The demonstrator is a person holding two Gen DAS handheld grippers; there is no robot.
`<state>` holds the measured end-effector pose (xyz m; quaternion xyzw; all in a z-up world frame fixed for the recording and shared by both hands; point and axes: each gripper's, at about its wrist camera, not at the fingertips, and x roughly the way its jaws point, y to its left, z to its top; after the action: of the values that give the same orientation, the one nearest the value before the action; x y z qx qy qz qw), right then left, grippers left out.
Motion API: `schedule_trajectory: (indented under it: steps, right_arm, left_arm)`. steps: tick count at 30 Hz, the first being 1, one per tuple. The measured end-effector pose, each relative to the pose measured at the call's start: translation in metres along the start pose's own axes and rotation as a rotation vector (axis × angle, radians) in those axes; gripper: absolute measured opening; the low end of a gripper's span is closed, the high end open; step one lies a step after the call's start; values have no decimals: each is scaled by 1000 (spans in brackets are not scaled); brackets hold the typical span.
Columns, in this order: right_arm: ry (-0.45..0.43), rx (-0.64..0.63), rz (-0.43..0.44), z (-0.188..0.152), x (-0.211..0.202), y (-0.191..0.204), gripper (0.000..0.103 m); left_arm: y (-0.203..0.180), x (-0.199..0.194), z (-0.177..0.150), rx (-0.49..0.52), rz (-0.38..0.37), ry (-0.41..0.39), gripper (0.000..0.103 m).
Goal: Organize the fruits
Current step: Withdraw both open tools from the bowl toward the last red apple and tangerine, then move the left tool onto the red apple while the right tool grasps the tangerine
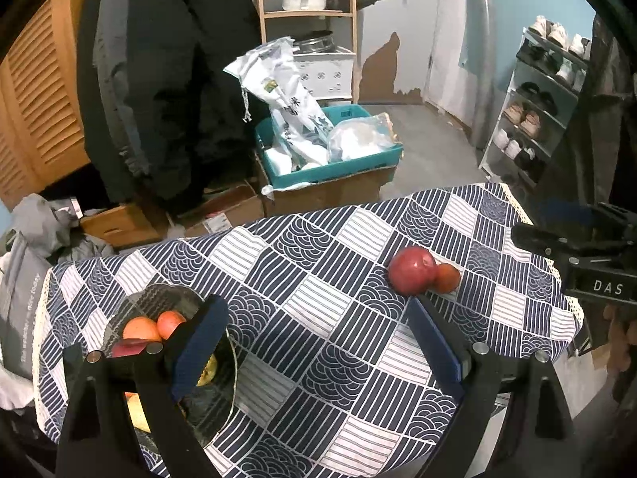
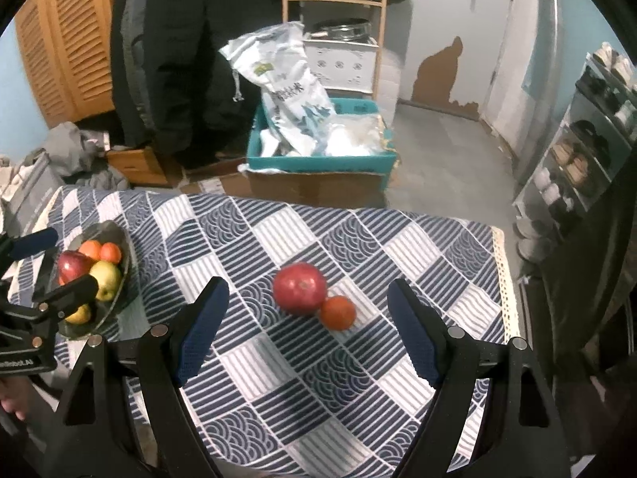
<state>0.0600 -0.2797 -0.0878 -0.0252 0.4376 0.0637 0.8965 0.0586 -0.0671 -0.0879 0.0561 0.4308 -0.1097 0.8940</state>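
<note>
A red apple point(image 2: 299, 287) lies on the patterned tablecloth point(image 2: 358, 378) with a small orange point(image 2: 337, 312) touching its right side; both show again as the apple point(image 1: 412, 270) and orange point(image 1: 448, 277) in the left wrist view. A dark glass bowl point(image 2: 119, 279) at the table's left holds several fruits: a red apple, a yellow-green apple and oranges. My right gripper point(image 2: 308, 296) hangs open above the cloth, the loose apple and orange between and just beyond its fingertips. My left gripper point(image 1: 318, 318) is open too, its left finger point(image 1: 199, 342) over the bowl point(image 1: 223, 410).
Beyond the table's far edge stand a cardboard box with a teal crate point(image 2: 318, 159) of white bags, a wooden shelf point(image 2: 334, 0) with pots, hanging dark coats point(image 1: 167, 79) and a shoe rack point(image 1: 533, 111) at right. A hand point(image 2: 12, 402) holds the left gripper.
</note>
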Motion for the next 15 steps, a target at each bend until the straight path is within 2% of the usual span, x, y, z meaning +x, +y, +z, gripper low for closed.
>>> schedule_trajectory:
  steps: [9,15]
  right_arm:
    - [58,26,-19,-11,22,-26,81]
    - [124,21,-5,-21,55,-39,81]
  left_arm:
    - [-15,33,-1,40,11,53,93]
    - [-27,60,0,67,0,92,93]
